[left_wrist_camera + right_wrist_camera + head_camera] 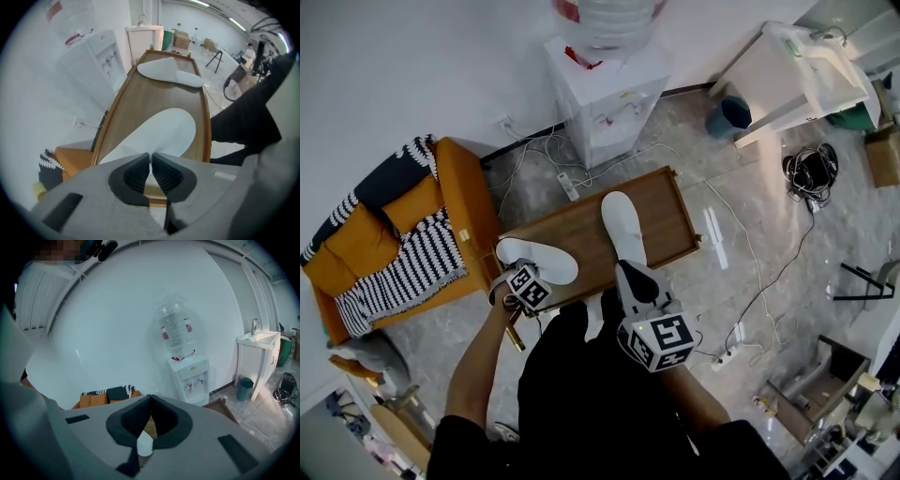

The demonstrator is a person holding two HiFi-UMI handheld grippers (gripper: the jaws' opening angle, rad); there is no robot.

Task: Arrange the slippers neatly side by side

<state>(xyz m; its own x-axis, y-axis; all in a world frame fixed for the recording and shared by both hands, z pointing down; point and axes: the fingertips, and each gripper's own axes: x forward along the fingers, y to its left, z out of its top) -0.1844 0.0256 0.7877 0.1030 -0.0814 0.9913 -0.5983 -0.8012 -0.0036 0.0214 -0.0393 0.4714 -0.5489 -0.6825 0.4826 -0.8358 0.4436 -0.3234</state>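
Two white slippers lie on a low wooden table (667,199). One slipper (539,258) lies crosswise at the table's left end. The other slipper (622,225) points away down the middle. My left gripper (518,281) points straight down at the crosswise slipper's near end. In the left gripper view this slipper (157,133) runs out from between the pads, and the left gripper (151,171) is shut on its edge, with the far slipper (169,74) beyond. My right gripper (628,272) hovers by the far slipper's heel. The right gripper (150,400) is shut with nothing in it.
A water dispenser (605,94) stands against the wall behind the table, with cables and a power strip (567,186) on the floor before it. An orange sofa (394,244) with a striped blanket is at the left. A white sink stand (797,75) and a bin (729,117) are at the far right.
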